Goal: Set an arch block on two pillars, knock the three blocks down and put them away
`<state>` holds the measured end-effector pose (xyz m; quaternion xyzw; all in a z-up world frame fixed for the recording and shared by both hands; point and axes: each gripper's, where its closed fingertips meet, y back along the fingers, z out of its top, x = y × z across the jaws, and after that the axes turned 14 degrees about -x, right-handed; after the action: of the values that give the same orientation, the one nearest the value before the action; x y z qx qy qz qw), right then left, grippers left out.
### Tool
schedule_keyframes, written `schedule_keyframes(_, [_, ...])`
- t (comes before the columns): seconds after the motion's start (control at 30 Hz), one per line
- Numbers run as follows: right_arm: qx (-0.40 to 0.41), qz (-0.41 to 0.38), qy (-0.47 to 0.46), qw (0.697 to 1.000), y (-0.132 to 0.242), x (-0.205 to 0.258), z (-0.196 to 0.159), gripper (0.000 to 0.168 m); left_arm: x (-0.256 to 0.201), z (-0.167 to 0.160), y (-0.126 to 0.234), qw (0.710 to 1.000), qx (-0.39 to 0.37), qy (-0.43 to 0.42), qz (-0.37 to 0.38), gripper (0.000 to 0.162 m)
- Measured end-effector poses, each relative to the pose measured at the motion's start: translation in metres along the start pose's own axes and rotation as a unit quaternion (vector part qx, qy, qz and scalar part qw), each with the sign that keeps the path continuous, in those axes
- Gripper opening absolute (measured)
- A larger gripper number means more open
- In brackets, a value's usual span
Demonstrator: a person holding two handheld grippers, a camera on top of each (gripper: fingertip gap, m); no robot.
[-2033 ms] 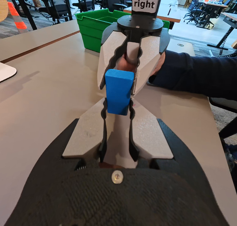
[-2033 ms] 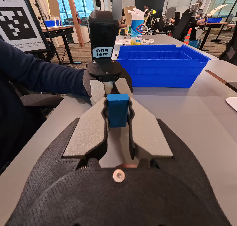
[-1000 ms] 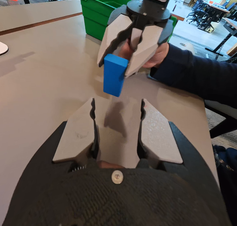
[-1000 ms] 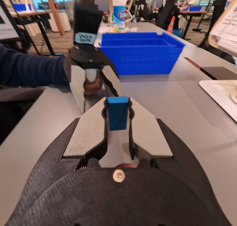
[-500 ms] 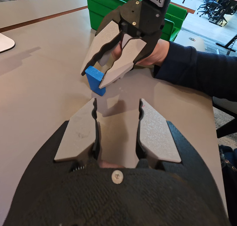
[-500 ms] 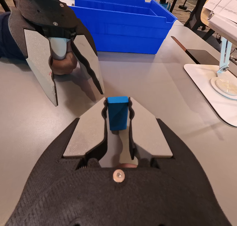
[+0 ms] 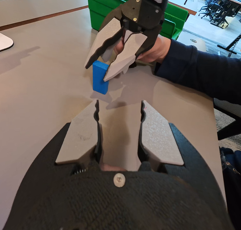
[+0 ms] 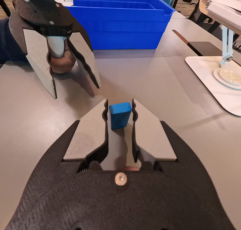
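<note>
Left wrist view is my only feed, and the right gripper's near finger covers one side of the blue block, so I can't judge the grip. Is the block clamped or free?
Observer: Free. The right wrist view shows a slim gap between the blue block and each finger of the right gripper.
Operator: Is the block standing by itself?
Observer: It appears so. It stands upright on its small end on the table.
Operator: Anything beyond it that I miss?
Observer: A blue bin sits on the table farther back, past the left gripper.
</note>
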<state>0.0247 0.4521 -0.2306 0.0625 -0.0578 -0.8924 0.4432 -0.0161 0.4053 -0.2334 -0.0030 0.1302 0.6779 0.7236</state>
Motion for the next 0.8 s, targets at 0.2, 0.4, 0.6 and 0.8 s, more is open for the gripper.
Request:
schedule_keyframes(0.2, [0.008,-0.001,0.007,1.0,0.0,0.002,-0.002,0.034,0.0,0.0,0.0,1.0,0.0,0.001,-0.002,0.062])
schedule_keyframes(0.4, [-0.019,-0.007,0.006,1.0,0.0,0.004,0.012,0.039,0.0,-0.001,0.0,1.0,0.002,0.001,-0.001,0.062])
schedule_keyframes(0.6, [-0.08,-0.042,0.031,0.995,0.005,0.002,0.043,0.047,-0.001,-0.002,-0.001,1.0,0.007,-0.001,0.005,0.067])
schedule_keyframes(0.8, [-0.133,-0.088,0.031,0.987,0.019,0.002,0.064,0.056,-0.004,-0.007,0.008,0.995,0.032,0.064,0.07,0.072])
